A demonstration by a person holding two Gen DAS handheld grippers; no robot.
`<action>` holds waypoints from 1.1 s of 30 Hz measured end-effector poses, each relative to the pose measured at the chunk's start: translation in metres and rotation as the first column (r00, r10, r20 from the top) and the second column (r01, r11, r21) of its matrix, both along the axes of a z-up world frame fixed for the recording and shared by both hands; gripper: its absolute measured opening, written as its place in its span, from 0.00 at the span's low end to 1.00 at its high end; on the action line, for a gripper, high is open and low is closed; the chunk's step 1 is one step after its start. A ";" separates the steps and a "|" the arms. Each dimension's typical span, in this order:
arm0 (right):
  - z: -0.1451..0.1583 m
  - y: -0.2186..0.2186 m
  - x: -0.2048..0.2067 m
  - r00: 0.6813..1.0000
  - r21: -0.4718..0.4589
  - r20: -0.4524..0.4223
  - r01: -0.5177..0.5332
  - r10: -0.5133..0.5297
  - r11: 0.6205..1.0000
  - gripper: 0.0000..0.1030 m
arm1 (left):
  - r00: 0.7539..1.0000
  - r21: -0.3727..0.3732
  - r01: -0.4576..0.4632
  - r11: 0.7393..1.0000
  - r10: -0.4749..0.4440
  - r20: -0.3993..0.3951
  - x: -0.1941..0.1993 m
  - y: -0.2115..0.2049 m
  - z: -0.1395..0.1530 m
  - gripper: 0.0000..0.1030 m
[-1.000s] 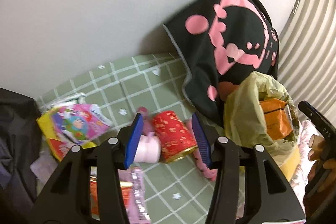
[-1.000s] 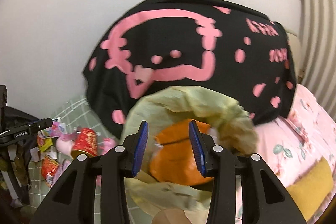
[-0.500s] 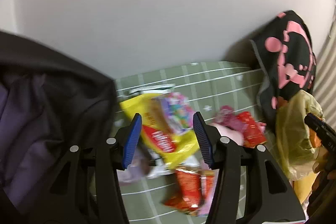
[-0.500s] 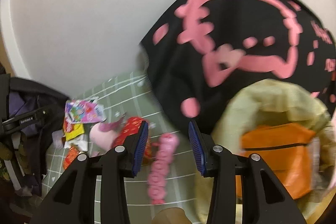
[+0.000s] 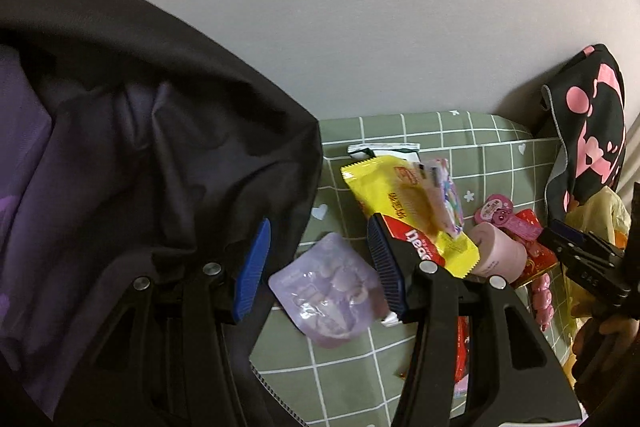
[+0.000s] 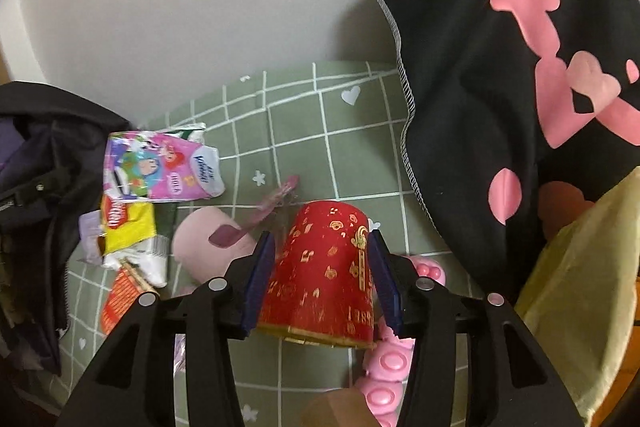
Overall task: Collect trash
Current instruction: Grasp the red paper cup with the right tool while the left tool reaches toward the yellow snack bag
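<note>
Two blue-padded jaws of your right gripper (image 6: 322, 281) stand either side of the red paper cup (image 6: 324, 269), which lies on its side on the green checked sheet (image 6: 296, 119); the jaws are opening, with the cup between them, and the pads look just clear of its sides. The cup carries gold music notes and gold writing too small to read. Just left of it lies a pink cup (image 6: 214, 251), beneath it a pink bumpy toy (image 6: 384, 363), and further left a pink carton (image 6: 160, 167) marked "milk".

Your left gripper (image 5: 320, 267) holds its jaws apart above a pale purple pouch (image 5: 330, 291), gripping nothing. Against its right pad lies a yellow wrapper (image 5: 404, 203) with a red band reading "bear". A black jacket (image 5: 120, 147) fills the left of that view, and your right gripper shows at its far right edge.

A second ago your right jaws framed an orange box in the yellowish bag (image 6: 580, 291); now the bag sits at the right edge below the black-and-pink cloth (image 6: 500, 67). Your left gripper then faced the two cups and has since swung left to the jacket.
</note>
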State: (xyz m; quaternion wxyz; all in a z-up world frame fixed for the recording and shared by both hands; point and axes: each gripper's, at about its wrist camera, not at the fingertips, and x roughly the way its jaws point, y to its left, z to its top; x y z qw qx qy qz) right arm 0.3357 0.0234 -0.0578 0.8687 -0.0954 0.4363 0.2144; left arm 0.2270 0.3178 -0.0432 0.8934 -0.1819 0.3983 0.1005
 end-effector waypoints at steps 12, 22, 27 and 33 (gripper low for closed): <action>-0.015 0.000 -0.002 0.998 -0.028 -0.015 0.055 -0.055 0.998 0.51 | 0.998 -0.061 0.061 0.996 -0.061 -0.003 0.009 0.000 -0.009 0.47; -0.024 -0.017 -0.007 0.999 -0.041 -0.013 0.051 -0.051 0.998 0.51 | 0.999 -0.096 0.048 0.994 -0.046 0.015 0.004 0.013 -0.009 0.47; -0.005 -0.038 -0.007 0.998 0.032 0.025 0.052 -0.053 0.998 0.48 | 0.994 -0.129 0.102 0.986 -0.105 -0.012 0.009 0.011 -0.018 0.49; 0.010 -0.069 -0.012 0.993 0.127 -0.013 0.121 -0.120 0.984 0.48 | 0.965 -0.065 0.228 0.971 -0.234 -0.114 0.017 -0.021 -0.032 0.49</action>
